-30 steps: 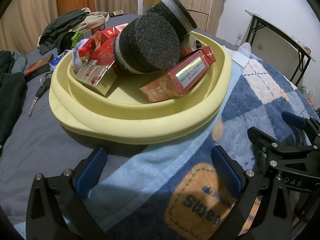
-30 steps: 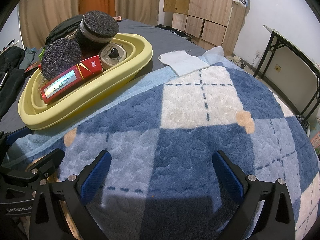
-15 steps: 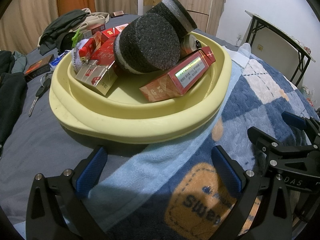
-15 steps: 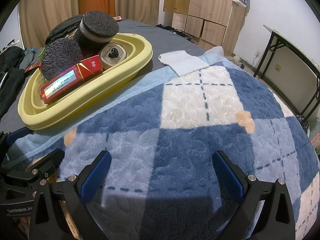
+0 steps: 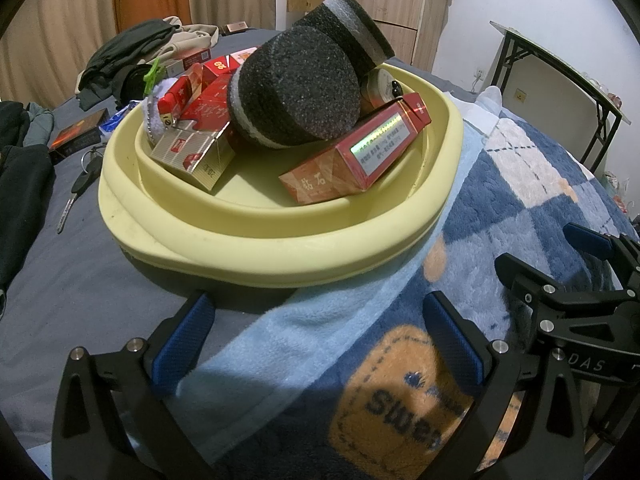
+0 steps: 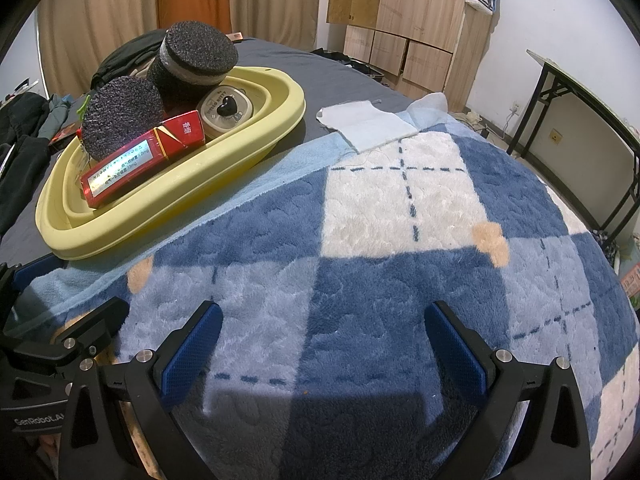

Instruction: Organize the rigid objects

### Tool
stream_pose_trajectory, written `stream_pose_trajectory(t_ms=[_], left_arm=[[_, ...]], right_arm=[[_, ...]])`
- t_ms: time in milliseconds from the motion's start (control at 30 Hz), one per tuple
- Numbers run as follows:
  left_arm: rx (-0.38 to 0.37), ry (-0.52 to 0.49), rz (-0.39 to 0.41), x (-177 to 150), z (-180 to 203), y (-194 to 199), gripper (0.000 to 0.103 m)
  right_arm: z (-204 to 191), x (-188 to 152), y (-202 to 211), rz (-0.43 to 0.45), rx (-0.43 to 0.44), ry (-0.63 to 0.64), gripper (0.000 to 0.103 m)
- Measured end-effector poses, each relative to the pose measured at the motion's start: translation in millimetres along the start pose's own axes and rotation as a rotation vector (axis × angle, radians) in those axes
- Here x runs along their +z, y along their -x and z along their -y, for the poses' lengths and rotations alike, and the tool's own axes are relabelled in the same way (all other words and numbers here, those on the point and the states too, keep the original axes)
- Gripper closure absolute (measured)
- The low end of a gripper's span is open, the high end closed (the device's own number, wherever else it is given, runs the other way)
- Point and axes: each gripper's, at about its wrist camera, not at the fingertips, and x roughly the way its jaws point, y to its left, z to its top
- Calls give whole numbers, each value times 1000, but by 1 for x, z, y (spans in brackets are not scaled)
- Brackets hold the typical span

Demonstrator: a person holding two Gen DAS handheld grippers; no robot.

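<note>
foam pucks [image 5: 296,84] and red cartons [image 5: 360,156] sit piled in the yellow basin [image 5: 280,248] (light, stiff stuff, probably best pinched across flat sides); left gripper [image 5: 320,348] and right gripper [image 6: 324,348] both gape empty.

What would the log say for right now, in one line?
left gripper: open, empty | right gripper: open, empty, over blanket | yellow basin: holds foam cylinders, red boxes

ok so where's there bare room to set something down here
The plaid blanket is bare from the right gripper up to the white cloth. The grey sheet left of the yellow basin is open near the key. The basin itself is piled full.
</note>
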Motion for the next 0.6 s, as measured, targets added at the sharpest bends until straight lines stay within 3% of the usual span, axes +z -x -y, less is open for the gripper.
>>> stream_pose_trajectory(t_ms=[600], left_arm=[[0,0,0,0,0,0,0]], right_arm=[[0,0,0,0,0,0,0]])
